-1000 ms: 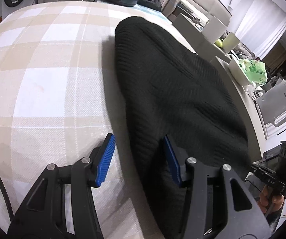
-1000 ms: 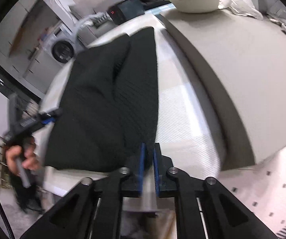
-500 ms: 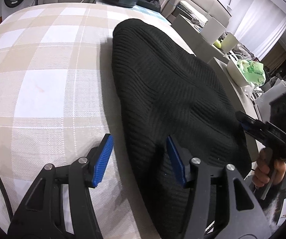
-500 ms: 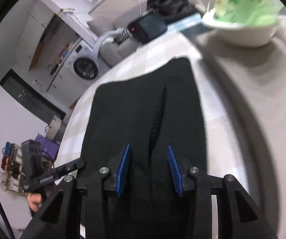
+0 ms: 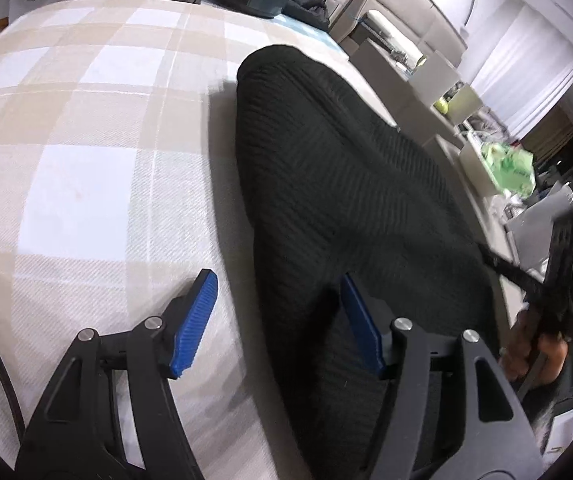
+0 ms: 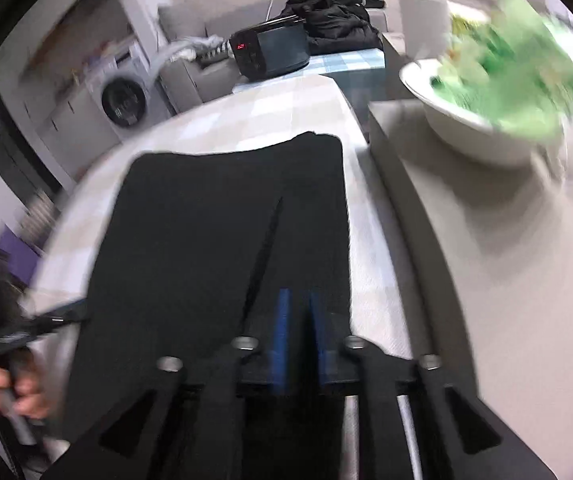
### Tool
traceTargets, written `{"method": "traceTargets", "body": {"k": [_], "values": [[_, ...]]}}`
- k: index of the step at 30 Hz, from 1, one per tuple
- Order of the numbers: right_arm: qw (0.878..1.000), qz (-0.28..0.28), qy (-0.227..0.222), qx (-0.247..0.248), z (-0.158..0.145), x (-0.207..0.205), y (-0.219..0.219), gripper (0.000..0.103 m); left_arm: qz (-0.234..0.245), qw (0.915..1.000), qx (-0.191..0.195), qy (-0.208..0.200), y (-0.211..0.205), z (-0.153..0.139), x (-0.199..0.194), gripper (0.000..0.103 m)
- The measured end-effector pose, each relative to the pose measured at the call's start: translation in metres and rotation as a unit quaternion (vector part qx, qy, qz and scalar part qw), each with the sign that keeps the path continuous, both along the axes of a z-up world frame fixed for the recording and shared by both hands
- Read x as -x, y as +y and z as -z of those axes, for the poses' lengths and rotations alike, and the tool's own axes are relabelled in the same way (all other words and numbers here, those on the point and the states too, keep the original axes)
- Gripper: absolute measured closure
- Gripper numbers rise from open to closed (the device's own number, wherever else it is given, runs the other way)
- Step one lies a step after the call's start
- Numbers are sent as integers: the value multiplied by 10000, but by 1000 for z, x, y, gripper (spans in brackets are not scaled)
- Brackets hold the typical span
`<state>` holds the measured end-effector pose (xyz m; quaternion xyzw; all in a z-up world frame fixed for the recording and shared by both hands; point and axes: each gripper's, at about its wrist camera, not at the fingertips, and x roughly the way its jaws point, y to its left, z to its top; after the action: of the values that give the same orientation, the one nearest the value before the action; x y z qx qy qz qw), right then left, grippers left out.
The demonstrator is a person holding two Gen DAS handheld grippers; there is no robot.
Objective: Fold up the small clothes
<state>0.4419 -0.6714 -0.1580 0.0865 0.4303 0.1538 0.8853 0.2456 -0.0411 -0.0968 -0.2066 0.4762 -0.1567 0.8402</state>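
Observation:
A black ribbed knit garment [image 5: 346, 184] lies lengthwise on the checked tablecloth [image 5: 86, 160]. My left gripper [image 5: 278, 308] straddles its near left edge. The jaws are opening: one blue pad is over the cloth, the other over the knit, and neither presses. In the blurred right wrist view, my right gripper [image 6: 300, 316] sits at the near end of the garment [image 6: 214, 240], beside a lengthwise fold line. Its pads are drawn close with dark fabric in the narrow gap. Each view shows the other gripper held in a hand at the garment's side.
A black appliance with a red display [image 6: 270, 52] and a heap of dark clothes [image 6: 326, 12] sit beyond the table's far end. A white bowl of green stuff [image 6: 466, 128] stands on a grey surface [image 6: 466, 260] along the right. A washing machine [image 6: 122, 100] stands far left.
My left jaws have spread wider. My right gripper let go of the garment's edge, swung left over the garment with its jaws apart, then brought its pads close together again.

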Motion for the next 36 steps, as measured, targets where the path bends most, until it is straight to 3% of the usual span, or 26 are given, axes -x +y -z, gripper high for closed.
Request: {"method": "traceTargets", "body": {"k": [1, 4, 5, 6, 9, 12, 16, 22, 25, 28, 31, 33, 36], "values": [[9999, 55, -78, -85, 1, 5, -5, 54, -37, 9999, 147, -23, 1, 2, -5, 43], [9997, 90, 108, -221, 13, 5, -10, 53, -119, 9976, 683, -13, 4, 7, -24, 43], [9994, 77, 153, -290, 16, 3, -11, 55, -151, 9959, 886, 30, 5, 10, -30, 47], [9993, 40, 190, -319, 20, 2, -9, 55, -227, 9944, 1032, 89, 7, 13, -35, 59], [9995, -143, 205, -170, 28, -4, 4, 56, -358, 9910, 1264, 261, 10, 23, -47, 81], [9991, -247, 199, -272, 35, -9, 8, 62, -315, 9887, 1442, 251, 14, 27, -50, 89], [9976, -331, 254, -555, 37, -11, 9, 75, -269, 9883, 1493, 155, 19, 23, -47, 92], [9961, -532, 286, -645, 38, -23, 52, 76, -500, 9891, 1385, 33, 47, 12, -34, 92], [9935, -831, 318, -710, 41, -23, 91, 76, -786, 9914, 1047, -30, 78, 7, -24, 92], [9889, -1140, 377, -873, 45, -20, 134, 76, -1147, 9926, 385, -54, 111, 0, -13, 90], [9839, -1402, 426, -1023, 46, -18, 164, 76, -1585, 9870, -261, -62, 136, -10, -4, 65], [9846, -1441, 403, -907, 45, -20, 173, 75, -1711, 9840, -456, -190, 145, -21, 6, 47], [9857, -1390, 400, -870, 40, -15, 163, 74, -1744, 9816, -666, -402, 143, -34, 19, 35]]}}
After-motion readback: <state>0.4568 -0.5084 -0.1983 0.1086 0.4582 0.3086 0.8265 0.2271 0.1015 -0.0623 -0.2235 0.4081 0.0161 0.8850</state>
